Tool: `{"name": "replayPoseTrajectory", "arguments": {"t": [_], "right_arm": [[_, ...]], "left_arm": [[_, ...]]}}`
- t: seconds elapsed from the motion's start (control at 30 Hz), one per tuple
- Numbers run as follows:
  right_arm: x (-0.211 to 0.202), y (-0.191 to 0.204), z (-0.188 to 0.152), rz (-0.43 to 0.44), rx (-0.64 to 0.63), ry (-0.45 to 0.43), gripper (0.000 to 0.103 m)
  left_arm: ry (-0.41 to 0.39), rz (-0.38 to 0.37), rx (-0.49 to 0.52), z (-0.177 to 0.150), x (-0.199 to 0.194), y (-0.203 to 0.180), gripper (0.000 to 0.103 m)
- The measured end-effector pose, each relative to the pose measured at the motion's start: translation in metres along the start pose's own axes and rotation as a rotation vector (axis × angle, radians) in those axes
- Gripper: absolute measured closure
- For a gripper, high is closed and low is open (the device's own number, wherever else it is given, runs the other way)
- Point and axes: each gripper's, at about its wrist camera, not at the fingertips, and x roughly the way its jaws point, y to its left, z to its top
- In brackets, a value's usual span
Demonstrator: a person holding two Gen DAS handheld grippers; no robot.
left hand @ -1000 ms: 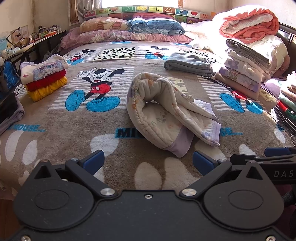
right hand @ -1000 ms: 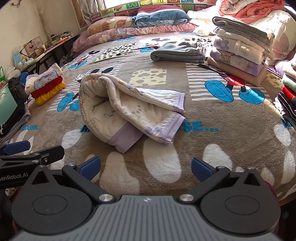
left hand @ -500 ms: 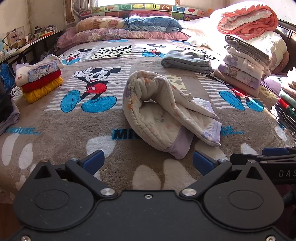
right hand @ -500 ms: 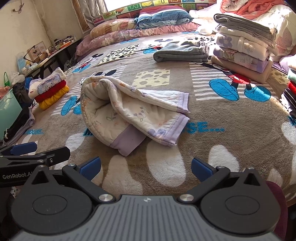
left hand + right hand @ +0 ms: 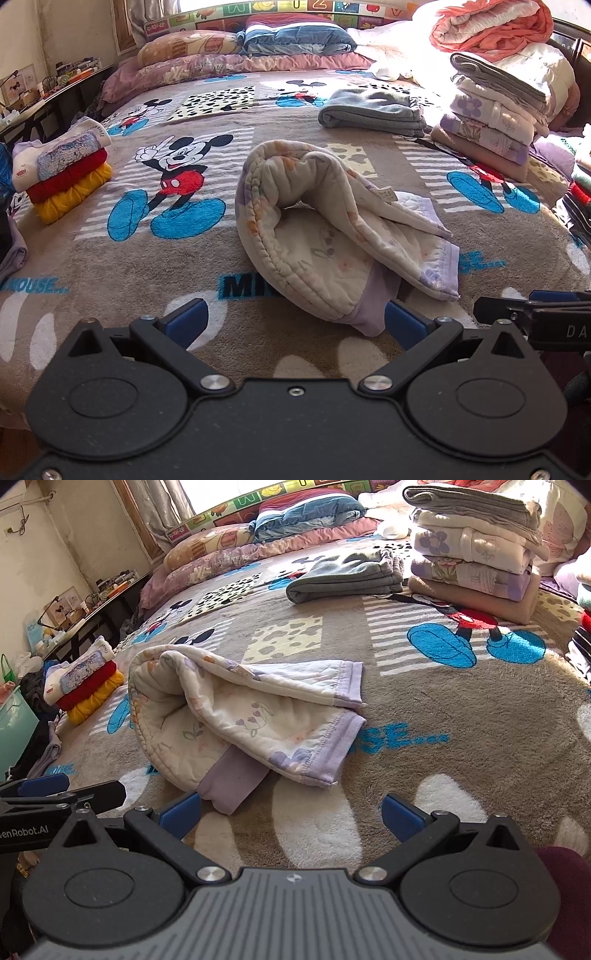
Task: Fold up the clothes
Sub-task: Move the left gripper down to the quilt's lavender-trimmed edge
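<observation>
A cream quilted garment with floral print and lilac trim point(image 5: 332, 236) point(image 5: 236, 716) lies loosely doubled over in the middle of the bed. Its lilac cuff points toward me. My left gripper point(image 5: 295, 323) stands open just short of that cuff, nothing between its blue pads. In the right wrist view my right gripper point(image 5: 291, 812) is open too, its left pad point(image 5: 181, 810) close to the cuff. Each gripper shows at the edge of the other's view.
The brown cartoon-mouse blanket point(image 5: 110, 266) covers the bed. A folded grey garment point(image 5: 373, 110) lies beyond. A tall stack of folded clothes point(image 5: 495, 114) stands at the right, a smaller white, red and yellow stack point(image 5: 62, 173) at the left. Pillows point(image 5: 236, 51) line the headboard.
Both grippers have moved forward toward the cream garment, which now looks larger and nearer. The garment itself has not moved. Both stay open.
</observation>
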Motion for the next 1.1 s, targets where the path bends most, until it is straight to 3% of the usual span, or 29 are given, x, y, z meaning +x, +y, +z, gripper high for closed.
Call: {"name": "replayPoseTrajectory", "arguments": {"t": [0.4, 0.7, 1.1], "right_arm": [[0.044, -0.020, 0.001, 0.020, 0.010, 0.000, 0.000], [0.077, -0.021, -0.003, 0.060, -0.012, 0.013, 0.000], [0.093, -0.024, -0.012, 0.063, -0.125, -0.047, 0.000]], "left_arm": [[-0.017, -0.023, 0.101, 0.022, 0.029, -0.012, 0.000], [0.039, -0.008, 0.282, 0.038, 0.049, -0.040, 0.000], [-0.041, -0.013, 0.519, 0.060, 0.060, -0.085, 0.002]]}}
